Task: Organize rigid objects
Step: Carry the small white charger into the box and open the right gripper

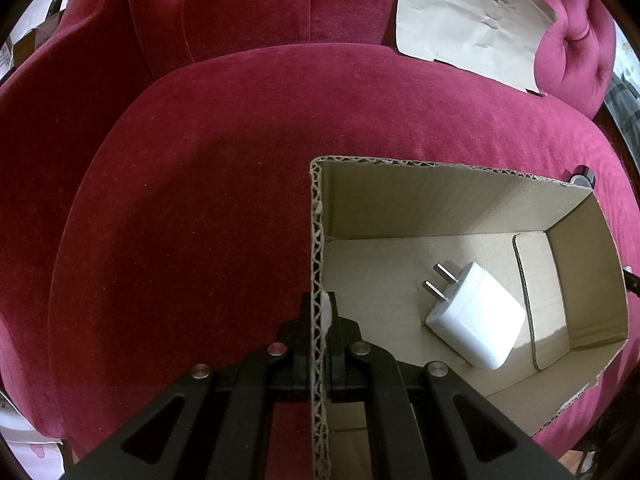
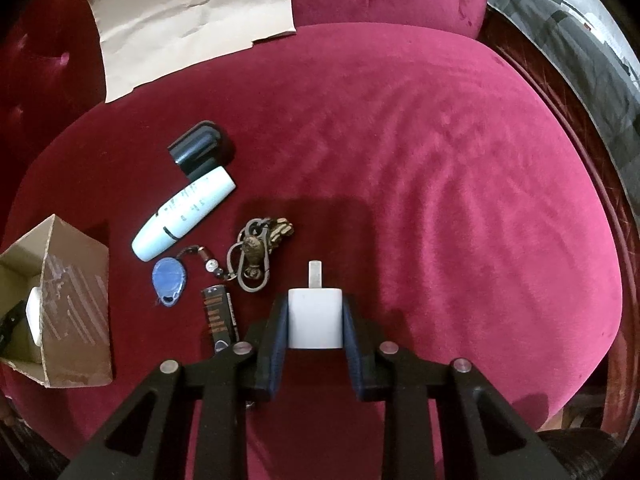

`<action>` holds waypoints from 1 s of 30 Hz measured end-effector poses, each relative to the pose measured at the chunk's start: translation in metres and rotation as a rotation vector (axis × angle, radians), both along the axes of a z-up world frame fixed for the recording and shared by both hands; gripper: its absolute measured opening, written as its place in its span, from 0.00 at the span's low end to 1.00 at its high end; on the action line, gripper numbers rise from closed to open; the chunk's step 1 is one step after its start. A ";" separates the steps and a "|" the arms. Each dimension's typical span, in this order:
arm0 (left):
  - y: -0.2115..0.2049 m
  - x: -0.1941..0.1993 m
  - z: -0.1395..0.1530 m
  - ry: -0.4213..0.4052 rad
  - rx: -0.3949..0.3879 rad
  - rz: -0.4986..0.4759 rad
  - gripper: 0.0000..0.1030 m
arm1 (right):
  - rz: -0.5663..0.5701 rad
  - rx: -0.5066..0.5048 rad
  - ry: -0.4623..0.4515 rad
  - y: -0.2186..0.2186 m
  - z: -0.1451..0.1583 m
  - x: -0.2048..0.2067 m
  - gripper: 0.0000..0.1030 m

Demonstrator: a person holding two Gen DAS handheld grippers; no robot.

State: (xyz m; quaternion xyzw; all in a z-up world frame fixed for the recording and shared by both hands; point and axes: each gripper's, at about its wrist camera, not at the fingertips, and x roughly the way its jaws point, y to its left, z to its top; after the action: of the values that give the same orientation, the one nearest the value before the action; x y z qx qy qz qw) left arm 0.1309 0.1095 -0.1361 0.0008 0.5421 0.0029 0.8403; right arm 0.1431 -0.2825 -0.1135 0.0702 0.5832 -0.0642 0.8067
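White charger (image 2: 316, 318) is sitting pinched in your R gripper (image 2: 316, 320) above the cushion, w/ prongs fwd. L gripper (image 1: 320, 328) is clamping the cardboard box (image 1: 440, 204) wall. Keep it steady while you're carrying over, and drop beside the other plug (image 1: 476, 316).

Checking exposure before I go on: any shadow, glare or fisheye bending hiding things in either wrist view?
Left wrist: sharp; a sunlit patch crosses the cardboard box floor beside the white charger; fisheye bows the sofa cushion. Right wrist: small white adapter bright but readable; shadow darkens the cushion beyond it; corners vignette black.
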 end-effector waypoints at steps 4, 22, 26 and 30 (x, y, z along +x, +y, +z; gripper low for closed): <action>-0.001 0.000 0.000 0.000 0.001 -0.001 0.03 | 0.011 -0.005 0.010 0.005 0.003 -0.002 0.26; -0.002 0.000 0.000 0.000 0.001 0.001 0.03 | 0.058 -0.035 -0.035 0.023 0.043 -0.020 0.26; -0.002 0.000 0.000 0.000 0.001 0.000 0.03 | 0.074 -0.037 -0.051 0.030 0.057 -0.021 0.26; -0.002 0.000 0.000 0.000 0.001 0.000 0.03 | 0.094 -0.037 -0.067 0.038 0.069 -0.017 0.26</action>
State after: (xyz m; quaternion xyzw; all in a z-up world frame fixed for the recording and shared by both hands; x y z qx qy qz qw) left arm 0.1307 0.1073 -0.1359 0.0013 0.5421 0.0031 0.8403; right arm 0.1259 -0.2447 -0.0445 0.0299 0.5572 -0.0347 0.8291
